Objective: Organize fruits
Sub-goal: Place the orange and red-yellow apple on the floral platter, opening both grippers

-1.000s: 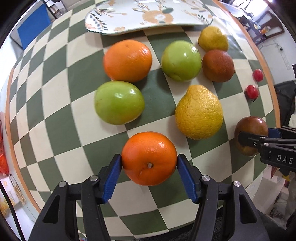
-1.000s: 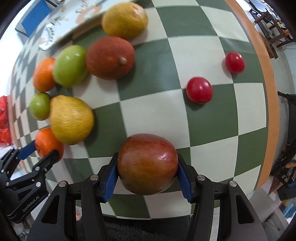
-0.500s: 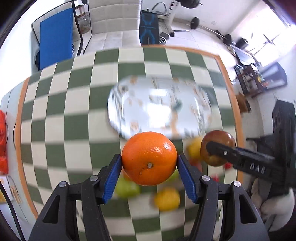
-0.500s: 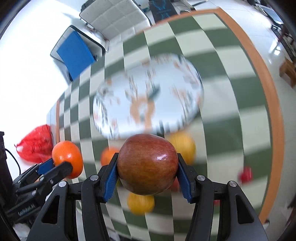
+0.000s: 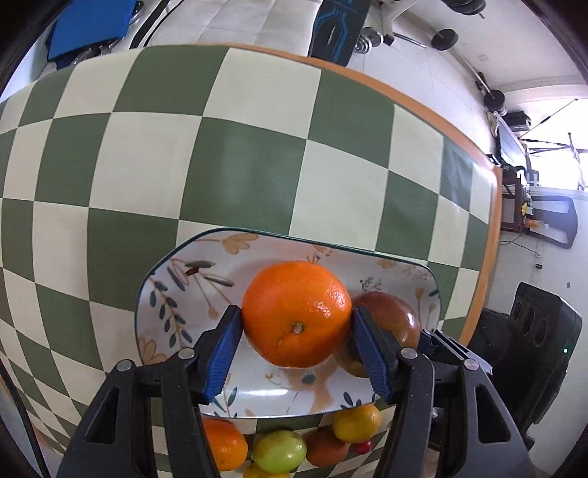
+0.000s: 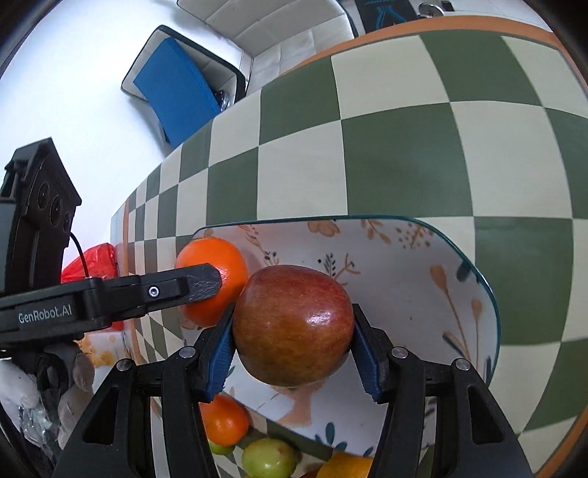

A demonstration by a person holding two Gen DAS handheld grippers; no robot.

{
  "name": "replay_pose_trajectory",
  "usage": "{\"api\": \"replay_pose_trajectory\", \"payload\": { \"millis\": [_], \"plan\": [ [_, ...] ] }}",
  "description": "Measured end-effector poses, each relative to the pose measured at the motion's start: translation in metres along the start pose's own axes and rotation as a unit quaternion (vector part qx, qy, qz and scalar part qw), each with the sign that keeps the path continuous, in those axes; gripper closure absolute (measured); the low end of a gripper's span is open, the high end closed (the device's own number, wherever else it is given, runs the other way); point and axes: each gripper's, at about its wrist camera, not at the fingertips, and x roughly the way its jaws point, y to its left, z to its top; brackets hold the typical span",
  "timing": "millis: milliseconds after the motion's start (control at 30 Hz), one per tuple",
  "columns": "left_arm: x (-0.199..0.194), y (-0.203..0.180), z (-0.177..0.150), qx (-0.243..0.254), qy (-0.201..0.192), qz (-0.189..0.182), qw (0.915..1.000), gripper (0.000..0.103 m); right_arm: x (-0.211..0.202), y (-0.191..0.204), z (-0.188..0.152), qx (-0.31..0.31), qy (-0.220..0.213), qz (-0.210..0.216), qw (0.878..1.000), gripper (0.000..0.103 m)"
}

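Two fruits hanging over the floral plate (image 5: 176, 294) on the checkered desk (image 5: 220, 165). Left gripper (image 5: 297, 347) clamping an orange (image 5: 296, 312); right gripper (image 6: 292, 347) squeezing a red apple (image 6: 292, 323), sitting at 3 o'clock of the orange, just beside it. Lying loose on the desk at 6 o'clock of the plate: another orange (image 5: 224, 443), a green apple (image 5: 279, 450), a yellow citrus (image 5: 358, 423).

Table (image 5: 257, 176): green-and-cream checked top, orange edge band. Beyond its far edge: pale tiled floor (image 5: 239, 22); chair with blue seat (image 6: 176, 92); barbell and weight plates (image 5: 446, 36). To the table's right: bright window (image 5: 558, 147), dark chair (image 5: 551, 217). By its left edge: red bag (image 6: 93, 263).
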Motion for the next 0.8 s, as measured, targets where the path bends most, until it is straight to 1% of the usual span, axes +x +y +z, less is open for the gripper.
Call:
{"api": "replay_pose_trajectory", "payload": {
  "millis": [67, 133, 200, 300, 333, 400, 433, 533, 600, 667, 700, 800],
  "plan": [
    [0.005, -0.002, 0.0, -0.004, 0.006, 0.003, 1.0, 0.044, 0.003, -0.003, 0.005, 0.002, 0.01, 0.01, 1.0, 0.042],
    [0.008, -0.004, -0.002, -0.002, 0.013, 0.009, 0.9999, 0.043, -0.001, -0.004, 0.008, 0.001, 0.007, 0.009, 1.0, 0.041],
    [0.01, -0.004, -0.001, -0.005, 0.014, 0.017, 0.9998, 0.042, -0.008, -0.003, 0.009, -0.004, -0.002, -0.009, 1.0, 0.029],
    [0.009, -0.006, -0.001, -0.002, 0.014, 0.027, 0.9995, 0.042, -0.016, -0.001, 0.009, -0.006, -0.008, -0.02, 1.0, 0.028],
    [0.01, -0.006, 0.0, -0.002, 0.012, 0.031, 0.9994, 0.041, -0.018, 0.0, 0.008, -0.006, -0.009, -0.031, 0.999, 0.027],
    [0.006, -0.007, -0.002, 0.001, 0.0, 0.047, 0.9989, 0.021, -0.028, 0.003, 0.002, -0.009, -0.02, -0.045, 0.999, 0.026],
    [0.004, -0.007, -0.002, 0.003, -0.005, 0.053, 0.9986, 0.019, -0.032, 0.006, 0.0, -0.013, -0.025, -0.061, 0.998, 0.026],
    [-0.005, -0.006, -0.007, 0.016, -0.019, 0.075, 0.9969, 0.019, -0.043, 0.014, -0.011, -0.021, -0.043, -0.104, 0.993, 0.026],
    [-0.014, -0.006, -0.014, 0.032, -0.035, 0.1, 0.9939, 0.019, -0.054, 0.019, -0.02, -0.026, -0.057, -0.13, 0.989, 0.026],
    [-0.026, -0.006, -0.026, 0.049, -0.06, 0.128, 0.9888, 0.019, -0.065, 0.022, -0.029, -0.031, -0.069, -0.167, 0.983, 0.026],
    [-0.03, -0.006, -0.031, 0.054, -0.069, 0.137, 0.9867, 0.019, -0.069, 0.024, -0.034, -0.032, -0.073, -0.178, 0.981, 0.026],
    [-0.048, -0.002, -0.054, 0.072, -0.107, 0.174, 0.9763, 0.019, -0.08, 0.03, -0.053, -0.036, -0.079, -0.223, 0.971, 0.026]
  ]
}}
